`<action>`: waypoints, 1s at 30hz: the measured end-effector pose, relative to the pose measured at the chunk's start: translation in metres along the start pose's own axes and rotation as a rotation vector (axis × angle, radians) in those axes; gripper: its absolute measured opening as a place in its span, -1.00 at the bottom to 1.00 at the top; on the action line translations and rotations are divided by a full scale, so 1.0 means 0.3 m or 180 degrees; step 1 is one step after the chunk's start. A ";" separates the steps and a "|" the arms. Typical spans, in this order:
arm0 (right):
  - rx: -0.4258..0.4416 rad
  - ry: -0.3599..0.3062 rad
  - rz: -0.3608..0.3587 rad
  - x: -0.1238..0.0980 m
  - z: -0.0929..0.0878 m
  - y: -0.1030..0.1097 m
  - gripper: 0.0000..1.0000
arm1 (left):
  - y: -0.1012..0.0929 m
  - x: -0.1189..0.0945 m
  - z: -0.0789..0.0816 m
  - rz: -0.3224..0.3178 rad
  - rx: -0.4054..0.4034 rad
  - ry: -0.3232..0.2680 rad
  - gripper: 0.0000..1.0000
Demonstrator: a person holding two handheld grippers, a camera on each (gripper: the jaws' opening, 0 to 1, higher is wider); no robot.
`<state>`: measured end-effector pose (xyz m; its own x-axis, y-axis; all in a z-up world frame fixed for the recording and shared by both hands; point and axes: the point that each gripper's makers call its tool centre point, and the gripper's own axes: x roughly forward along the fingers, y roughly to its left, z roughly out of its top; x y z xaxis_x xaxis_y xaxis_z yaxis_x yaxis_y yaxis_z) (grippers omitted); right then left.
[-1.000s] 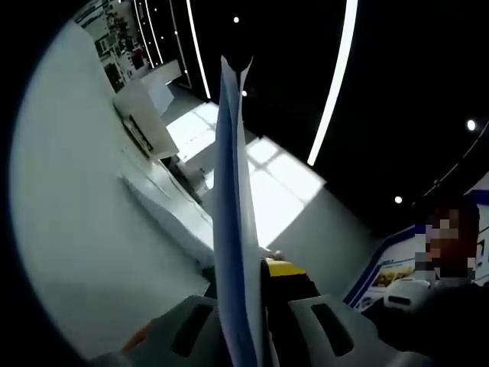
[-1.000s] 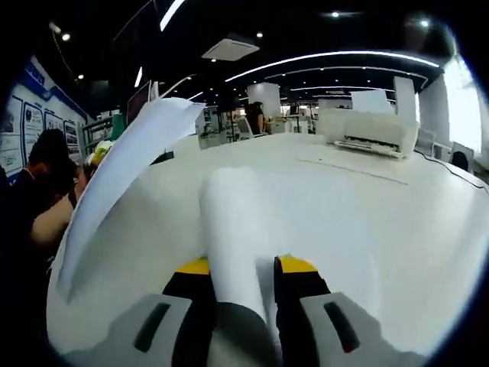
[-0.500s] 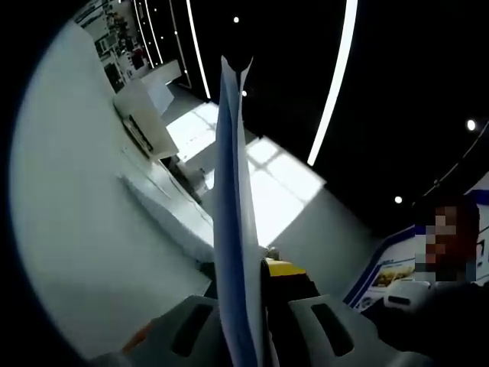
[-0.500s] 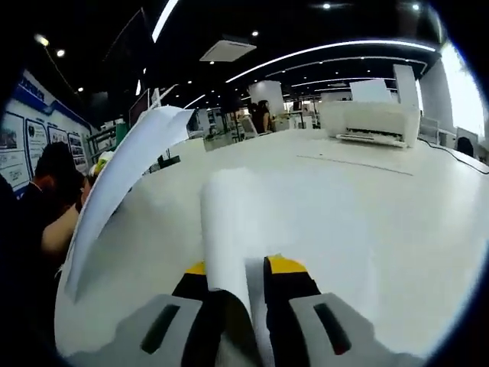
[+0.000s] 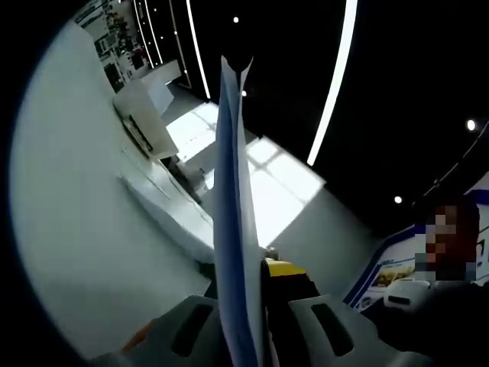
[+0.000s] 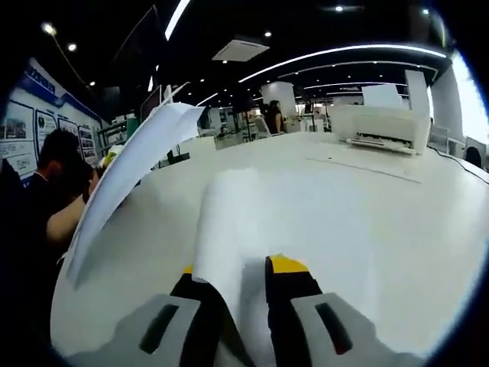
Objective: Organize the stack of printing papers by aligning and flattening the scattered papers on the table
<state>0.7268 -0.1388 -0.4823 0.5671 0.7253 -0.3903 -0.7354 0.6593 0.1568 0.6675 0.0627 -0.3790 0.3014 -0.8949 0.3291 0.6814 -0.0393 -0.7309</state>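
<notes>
Left gripper (image 5: 243, 306) clamps an upright paper sheaf (image 5: 231, 214) rising toward 12 o'clock; right gripper (image 6: 243, 294) grips paper sheets (image 6: 229, 222) over the white table (image 6: 397, 222), printer (image 6: 380, 126) at 2 o'clock; wall posters (image 6: 19, 138) unreadable

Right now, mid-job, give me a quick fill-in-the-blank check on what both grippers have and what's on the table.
1. The left gripper is shut on the edge of a sheaf of ____.
2. The right gripper pinches a white sheet between jaws with ____ tips.
3. At the far end of the white table stands a white ____.
4. In the right gripper view, a lifted sheet curves up on the ____ side.

Missing words: paper; yellow; printer; left
</notes>
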 end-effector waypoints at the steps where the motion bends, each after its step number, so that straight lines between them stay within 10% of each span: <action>1: 0.0002 0.0000 -0.0013 0.000 0.000 -0.003 -0.73 | 0.004 -0.003 0.004 0.0000 -0.0001 0.0000 -0.88; 21: -0.0035 -0.0008 0.0160 -0.010 0.001 0.004 -0.68 | 0.003 -0.003 0.002 -0.0001 -0.0008 -0.0003 -0.88; 30: 0.0548 0.0013 0.0179 -0.025 0.003 -0.004 -0.75 | 0.001 0.000 0.000 -0.0002 -0.0011 -0.0004 -0.88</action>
<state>0.7237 -0.1450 -0.4788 0.5250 0.7614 -0.3803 -0.6912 0.6421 0.3314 0.6678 0.0627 -0.3793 0.3017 -0.8943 0.3304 0.6793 -0.0415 -0.7327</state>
